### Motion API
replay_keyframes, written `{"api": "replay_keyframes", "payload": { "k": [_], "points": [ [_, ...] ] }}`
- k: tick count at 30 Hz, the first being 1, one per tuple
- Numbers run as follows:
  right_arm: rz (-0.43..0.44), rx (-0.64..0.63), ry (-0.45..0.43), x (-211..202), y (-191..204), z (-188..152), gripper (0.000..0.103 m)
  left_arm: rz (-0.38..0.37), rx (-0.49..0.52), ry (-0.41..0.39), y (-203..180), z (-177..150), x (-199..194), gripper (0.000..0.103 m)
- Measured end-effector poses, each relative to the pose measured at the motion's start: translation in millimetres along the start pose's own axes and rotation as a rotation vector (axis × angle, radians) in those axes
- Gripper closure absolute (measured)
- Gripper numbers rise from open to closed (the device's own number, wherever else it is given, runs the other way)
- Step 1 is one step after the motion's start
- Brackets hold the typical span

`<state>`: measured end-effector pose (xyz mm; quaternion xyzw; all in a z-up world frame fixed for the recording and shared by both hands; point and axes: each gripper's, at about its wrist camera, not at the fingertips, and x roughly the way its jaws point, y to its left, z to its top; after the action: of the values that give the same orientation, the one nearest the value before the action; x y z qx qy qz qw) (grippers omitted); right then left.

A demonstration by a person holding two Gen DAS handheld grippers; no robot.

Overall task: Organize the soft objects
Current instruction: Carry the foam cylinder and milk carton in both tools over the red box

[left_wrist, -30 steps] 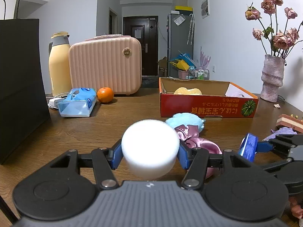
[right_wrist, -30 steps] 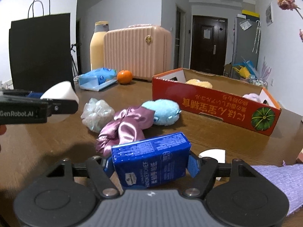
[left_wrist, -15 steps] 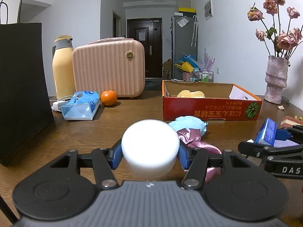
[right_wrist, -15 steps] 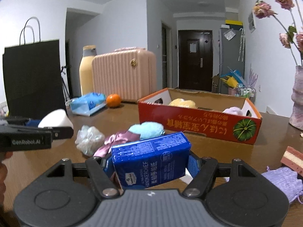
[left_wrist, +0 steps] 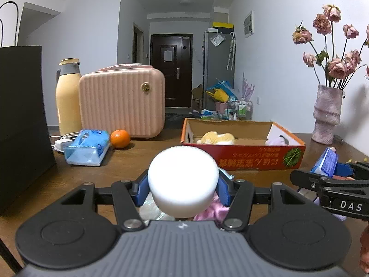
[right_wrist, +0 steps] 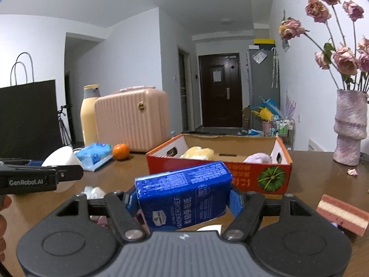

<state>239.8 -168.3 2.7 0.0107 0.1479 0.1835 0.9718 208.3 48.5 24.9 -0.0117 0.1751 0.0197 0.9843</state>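
My left gripper [left_wrist: 183, 184] is shut on a round white sponge [left_wrist: 183, 179], held above the wooden table. My right gripper [right_wrist: 182, 199] is shut on a blue tissue pack [right_wrist: 184, 198], tilted in the jaws. Both hang in front of the red cardboard box [left_wrist: 253, 159] [right_wrist: 260, 177], which holds a yellow soft thing [right_wrist: 196, 152] and a pale purple one [right_wrist: 258, 158]. The right gripper with its pack [left_wrist: 327, 164] shows at the right of the left wrist view; the left gripper with the sponge [right_wrist: 61, 160] shows at the left of the right wrist view. Pink fabric [left_wrist: 214, 210] lies below the sponge.
A black paper bag [left_wrist: 20, 124] stands at the left. Behind are a pink case [left_wrist: 122, 101], a yellow flask [left_wrist: 68, 99], a blue wipes pack [left_wrist: 87, 147] and an orange [left_wrist: 120, 138]. A vase of dried roses [right_wrist: 350, 127] stands at the right, a layered pink sponge [right_wrist: 341, 214] near it.
Both grippers have risen and moved toward the red box, each keeping its grip. The right one has turned so the box sits more centrally; the soft things on the table have dropped below view.
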Motion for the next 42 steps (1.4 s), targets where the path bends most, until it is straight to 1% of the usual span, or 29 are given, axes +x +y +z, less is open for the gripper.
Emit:
{"api": "replay_keyframes", "payload": {
  "k": [10, 17, 21, 33, 42],
  "points": [
    [-0.044, 0.017, -0.045, 1.8, -13.7, 17.8, 0.032, -0.031, -0.019, -0.015, -19.4, 21.5, 14.8, 0.044],
    [-0.072, 0.019, -0.069, 10.2, -21.3, 31.5, 0.032, -0.03, -0.032, -0.033, -30.6, 36.9, 27.3, 0.044],
    [-0.091, 0.017, -0.077, 16.0, -26.9, 38.3, 0.032, -0.032, -0.058, -0.042, -34.5, 46.0, 35.8, 0.044],
    [-0.153, 0.01, -0.066, 43.5, -44.5, 61.5, 0.032, -0.028, -0.09, -0.047, -49.2, 67.1, 66.9, 0.044],
    [-0.187, 0.029, -0.026, 67.7, -63.6, 72.5, 0.032, -0.018, -0.108, -0.056, -52.6, 83.6, 90.8, 0.044]
  ]
}}
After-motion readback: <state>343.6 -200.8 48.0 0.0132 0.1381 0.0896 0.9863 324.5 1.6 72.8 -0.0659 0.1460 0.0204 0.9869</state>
